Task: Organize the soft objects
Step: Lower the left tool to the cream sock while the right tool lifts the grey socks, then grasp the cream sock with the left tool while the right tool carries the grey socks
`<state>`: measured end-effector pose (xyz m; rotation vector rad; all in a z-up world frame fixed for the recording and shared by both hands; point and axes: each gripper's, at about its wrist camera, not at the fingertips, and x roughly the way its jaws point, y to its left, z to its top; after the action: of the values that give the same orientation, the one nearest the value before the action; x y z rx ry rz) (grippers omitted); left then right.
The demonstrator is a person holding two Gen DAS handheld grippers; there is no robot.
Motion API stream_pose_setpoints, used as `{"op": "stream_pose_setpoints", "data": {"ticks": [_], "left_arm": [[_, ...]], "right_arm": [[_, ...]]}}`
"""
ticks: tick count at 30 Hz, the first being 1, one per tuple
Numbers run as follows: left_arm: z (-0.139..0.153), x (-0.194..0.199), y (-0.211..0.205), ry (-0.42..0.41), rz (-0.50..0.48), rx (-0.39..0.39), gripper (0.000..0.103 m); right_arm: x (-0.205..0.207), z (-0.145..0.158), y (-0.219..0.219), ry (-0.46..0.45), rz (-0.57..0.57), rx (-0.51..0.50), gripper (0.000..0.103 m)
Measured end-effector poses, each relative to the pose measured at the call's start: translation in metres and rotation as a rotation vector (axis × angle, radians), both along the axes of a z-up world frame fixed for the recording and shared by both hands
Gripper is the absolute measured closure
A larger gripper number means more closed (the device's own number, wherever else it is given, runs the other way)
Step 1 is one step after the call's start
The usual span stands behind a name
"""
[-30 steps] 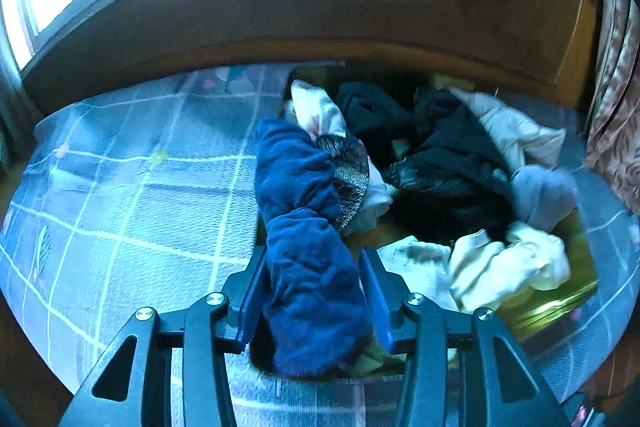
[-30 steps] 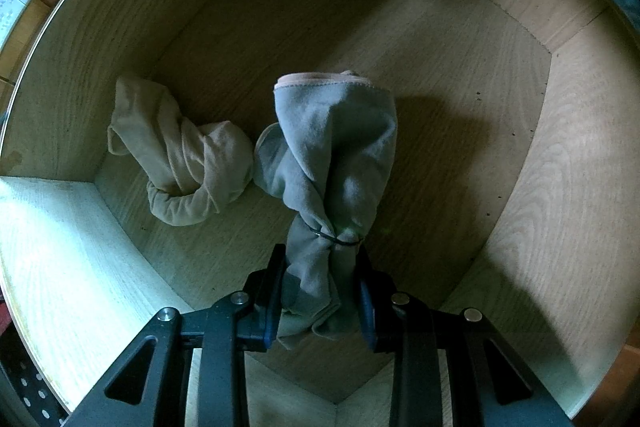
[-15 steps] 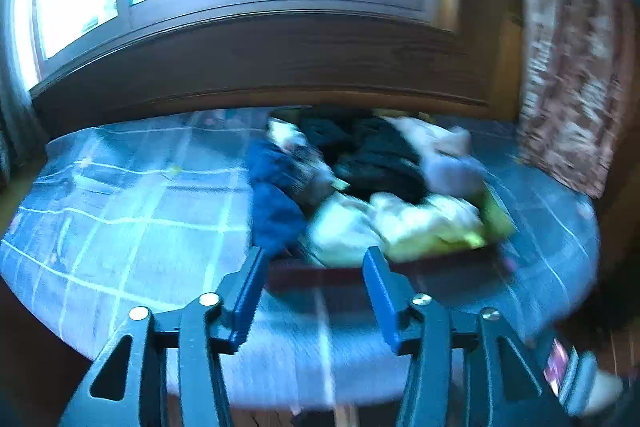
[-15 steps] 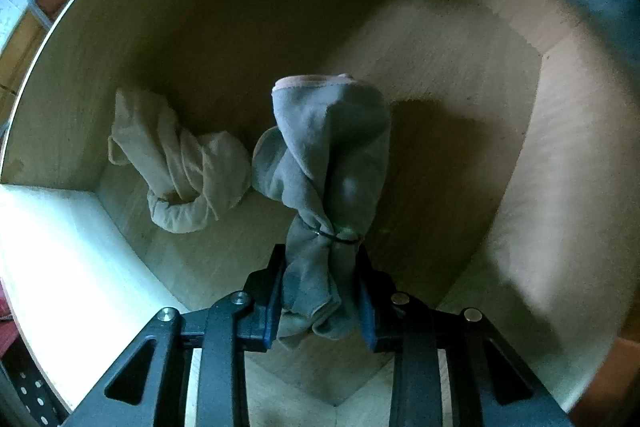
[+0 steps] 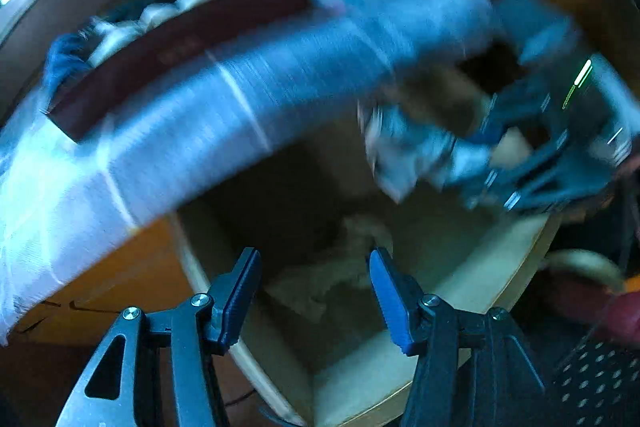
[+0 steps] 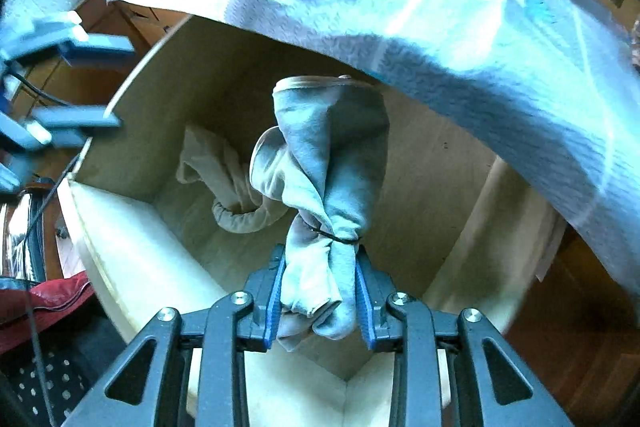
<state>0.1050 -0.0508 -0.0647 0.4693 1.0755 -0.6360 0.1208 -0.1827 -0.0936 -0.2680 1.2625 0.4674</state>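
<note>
The right gripper (image 6: 318, 297) has its fingers (image 6: 273, 291) clamped on the bunched lower end of a grey sock bundle (image 6: 328, 163), so the bulk hangs forward over the open wooden drawer (image 6: 120, 247), probably ready for dropping in. A beige bundle (image 6: 224, 183) already lies on the drawer floor just beside it. The left gripper (image 5: 314, 291) is spread wide and empty above the same drawer. A blue blanket (image 6: 460, 39) overhangs the drawer.

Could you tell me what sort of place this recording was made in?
Probably a home bedroom: a blue checked blanket overhangs a pale wooden drawer holding a beige sock bundle, with a tray of clothes above.
</note>
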Motion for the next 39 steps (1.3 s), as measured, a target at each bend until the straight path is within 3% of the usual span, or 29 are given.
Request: {"op": "stream_pose_setpoints", "data": {"ticks": [3, 10, 13, 17, 19, 28, 33, 39], "left_arm": [[-0.022, 0.001, -0.009, 0.061, -0.023, 0.035, 0.045], [-0.065, 0.015, -0.025, 0.132, -0.023, 0.206, 0.044], [-0.072, 0.013, -0.035, 0.123, -0.049, 0.293, 0.04], [-0.074, 0.014, -0.045, 0.134, -0.083, 0.334, 0.036], [-0.077, 0.009, -0.051, 0.152, -0.122, 0.359, 0.036], [-0.108, -0.006, -0.082, 0.183, -0.236, 0.552, 0.036], [-0.118, 0.004, -0.093, 0.207, -0.283, 0.655, 0.036], [-0.123, 0.024, -0.116, 0.25, -0.321, 0.733, 0.036]], "right_arm": [[-0.008, 0.013, -0.004, -0.017, -0.005, 0.037, 0.072], [-0.031, 0.049, -0.012, -0.093, -0.028, 0.09, 0.072], [-0.032, 0.062, -0.02, -0.101, -0.044, 0.139, 0.072], [-0.035, 0.082, -0.036, -0.078, -0.051, 0.287, 0.072], [-0.04, 0.091, -0.038, -0.088, -0.038, 0.314, 0.072], [-0.051, 0.121, -0.061, -0.204, -0.085, 0.278, 0.072], [-0.045, 0.137, -0.067, -0.304, -0.145, 0.259, 0.072], [-0.025, 0.147, -0.073, -0.341, -0.21, 0.302, 0.072]]}}
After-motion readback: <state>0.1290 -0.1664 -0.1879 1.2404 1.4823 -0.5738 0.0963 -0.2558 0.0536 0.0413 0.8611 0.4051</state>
